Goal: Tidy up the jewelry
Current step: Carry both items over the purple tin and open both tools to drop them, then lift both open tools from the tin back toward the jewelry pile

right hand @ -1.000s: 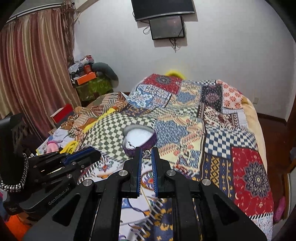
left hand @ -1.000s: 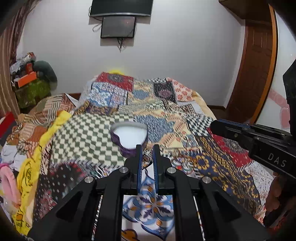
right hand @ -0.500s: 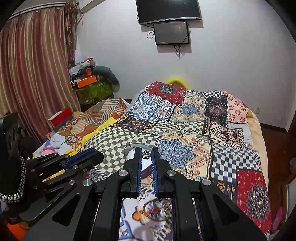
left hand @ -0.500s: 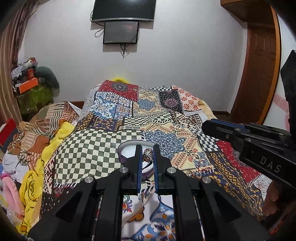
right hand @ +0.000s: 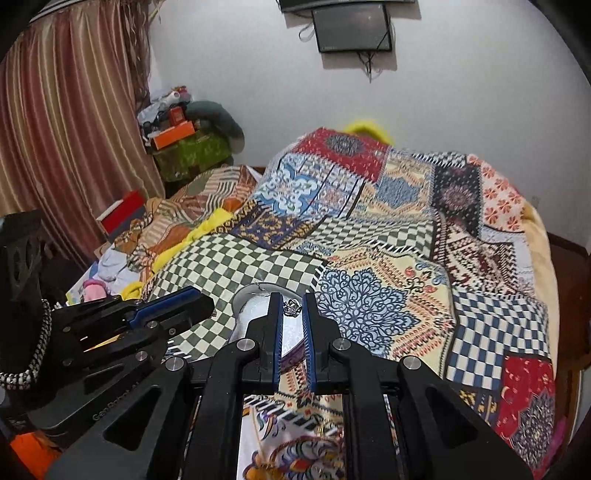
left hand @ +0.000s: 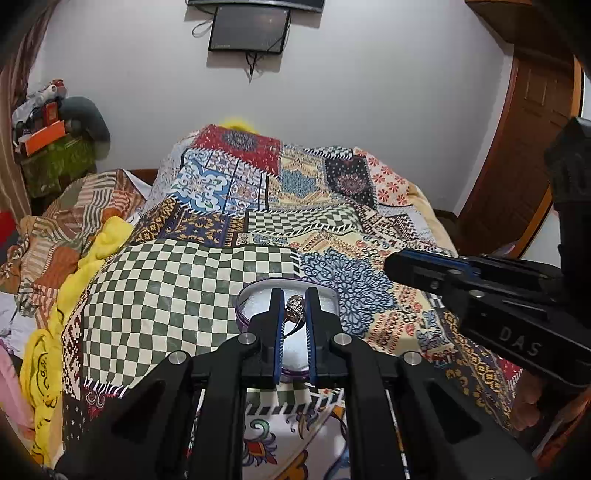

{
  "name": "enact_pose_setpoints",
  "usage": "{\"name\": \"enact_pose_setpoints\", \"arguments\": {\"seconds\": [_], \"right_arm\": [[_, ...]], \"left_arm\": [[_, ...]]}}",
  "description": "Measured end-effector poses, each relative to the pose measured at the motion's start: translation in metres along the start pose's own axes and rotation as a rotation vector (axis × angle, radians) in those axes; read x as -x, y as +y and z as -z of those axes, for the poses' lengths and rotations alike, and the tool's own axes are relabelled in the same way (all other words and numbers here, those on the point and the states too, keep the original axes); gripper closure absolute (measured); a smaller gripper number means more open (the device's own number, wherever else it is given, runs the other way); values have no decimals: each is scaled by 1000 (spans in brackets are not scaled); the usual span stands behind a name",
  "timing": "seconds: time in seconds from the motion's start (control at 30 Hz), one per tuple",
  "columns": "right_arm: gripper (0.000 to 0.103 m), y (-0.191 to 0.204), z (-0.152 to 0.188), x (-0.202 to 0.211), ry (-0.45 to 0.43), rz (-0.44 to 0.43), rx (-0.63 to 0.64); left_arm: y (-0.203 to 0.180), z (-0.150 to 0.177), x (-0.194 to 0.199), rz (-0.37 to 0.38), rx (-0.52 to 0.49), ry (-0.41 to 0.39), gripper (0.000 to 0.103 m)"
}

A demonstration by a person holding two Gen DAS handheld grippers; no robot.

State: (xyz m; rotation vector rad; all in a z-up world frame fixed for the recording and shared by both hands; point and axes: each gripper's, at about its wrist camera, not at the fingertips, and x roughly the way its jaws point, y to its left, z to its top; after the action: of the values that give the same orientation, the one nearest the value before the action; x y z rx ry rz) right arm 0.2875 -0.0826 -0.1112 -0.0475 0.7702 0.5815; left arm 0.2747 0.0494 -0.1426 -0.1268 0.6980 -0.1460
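In the left wrist view, at the far left edge, a heap of striped and yellow cloth (left hand: 74, 236) is seen beside the bed. Toward the middle, a patchwork quilt (left hand: 177, 295) is spread over the bed, with a green-and-white checked patch in the centre left of the frame. On that quilt, at the lower centre, a heart-shaped box (left hand: 248, 295) with a purple wall and white lining is set. Directly in front of it, the left gripper (left hand: 294, 308) is held with its blue-padded fingers drawn close, and a silver ring (left hand: 294, 305) with a stone cluster is pinched between them, above the white lining of the box. At the right of the frame, the right gripper (left hand: 424, 266) is seen from the side, reaching in from the edge.

In the right wrist view, a striped curtain (right hand: 59, 122) is hung at the upper left. Below it, at the middle left, the left gripper (right hand: 184, 301) is seen from the side. At the lower centre, the right gripper (right hand: 292, 306) is held over the box (right hand: 245, 299), its fingers drawn nearly together on a small silver jewel piece (right hand: 291, 307) pinched near the tips; whether it is a ring or an earring cannot be told. A dark screen (right hand: 352, 29) is mounted on the white wall at the upper right.
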Motion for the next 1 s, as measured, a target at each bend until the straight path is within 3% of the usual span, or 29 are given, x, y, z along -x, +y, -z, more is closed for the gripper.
{"name": "enact_pose_setpoints", "arguments": {"seconds": [0.6,1.0], "right_arm": [[94,-12,-11,-66,218,-68,5],[91,-8,-10,-72,272,-93,0]], "left_arm": [[1,7,-60,21,-40,161,94],[-3,9,-55,-2,-69,161,94]]}}
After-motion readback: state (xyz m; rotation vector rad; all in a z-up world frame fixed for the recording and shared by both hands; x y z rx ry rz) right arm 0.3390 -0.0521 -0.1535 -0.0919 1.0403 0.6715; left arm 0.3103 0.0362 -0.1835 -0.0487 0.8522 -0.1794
